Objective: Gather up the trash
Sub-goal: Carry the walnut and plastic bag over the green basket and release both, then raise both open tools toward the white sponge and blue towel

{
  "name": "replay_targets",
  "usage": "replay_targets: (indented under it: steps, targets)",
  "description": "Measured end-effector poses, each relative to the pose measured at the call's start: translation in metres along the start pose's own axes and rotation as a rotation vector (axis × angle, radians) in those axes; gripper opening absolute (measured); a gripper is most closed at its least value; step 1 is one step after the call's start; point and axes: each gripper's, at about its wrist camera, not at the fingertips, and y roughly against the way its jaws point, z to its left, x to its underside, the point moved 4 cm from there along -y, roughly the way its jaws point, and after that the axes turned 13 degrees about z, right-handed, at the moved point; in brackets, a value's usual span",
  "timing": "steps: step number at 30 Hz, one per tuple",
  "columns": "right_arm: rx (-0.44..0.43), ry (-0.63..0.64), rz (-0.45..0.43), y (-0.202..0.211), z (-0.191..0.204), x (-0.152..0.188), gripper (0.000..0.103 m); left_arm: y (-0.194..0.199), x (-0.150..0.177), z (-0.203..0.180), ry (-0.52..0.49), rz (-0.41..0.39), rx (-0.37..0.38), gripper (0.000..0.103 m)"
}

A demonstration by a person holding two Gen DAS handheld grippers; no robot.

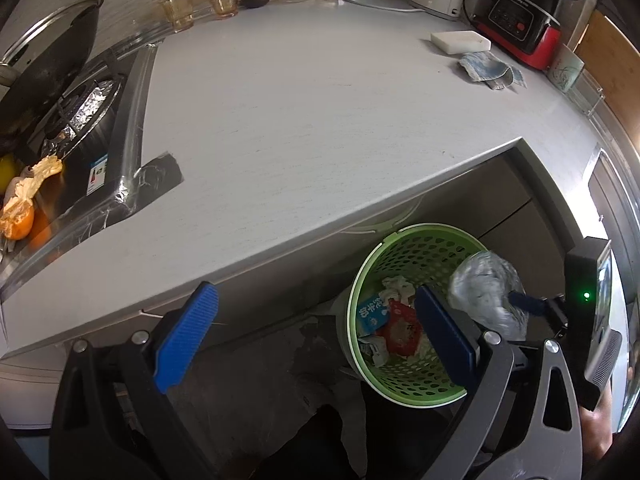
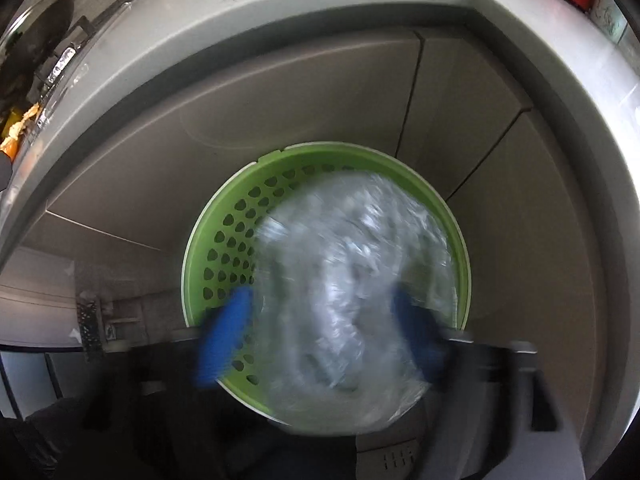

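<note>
**What your cameras could not show**

Your right wrist view was smeared by motion: the right claw (image 2: 324, 340) and the crumpled clear plastic (image 2: 340, 280) between its blue fingers (image 2: 224, 340) were blurred, so you could not tell whether the pads gripped it or merely flanked it. The plastic hid most of the green basket (image 2: 224, 240), including everything inside. In your left wrist view, a finger of the left claw (image 1: 316, 332) covered part of the basket's contents, and the print on the blue carton (image 1: 372, 312) was too small to read. The peeled orange (image 1: 18, 216) and the wok (image 1: 48, 60) were cut off by the left edge.
</note>
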Motion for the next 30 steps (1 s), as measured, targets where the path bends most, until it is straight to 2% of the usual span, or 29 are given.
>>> replay_targets:
  steps: [4,12,18,23,30]
  targets:
    - [0.007,-0.002,-0.035,0.015,0.005,-0.001,0.097,-0.001,-0.001,0.001,-0.006,0.002,0.008,0.094]
    - [-0.015,-0.051,-0.094,0.048,-0.003,-0.003,0.098,0.001,-0.004,0.002,-0.029,-0.007,0.021,0.095]
    - [-0.006,-0.080,-0.185,0.094,-0.006,0.003,0.098,0.008,-0.007,0.001,-0.057,-0.024,0.051,0.095]
    - [0.030,-0.112,-0.279,0.142,-0.017,0.001,0.101,0.027,-0.020,-0.011,-0.141,-0.079,0.110,0.095]
    - [0.035,-0.145,-0.341,0.183,-0.048,-0.016,0.101,0.039,-0.060,-0.043,-0.271,-0.132,0.141,0.095]
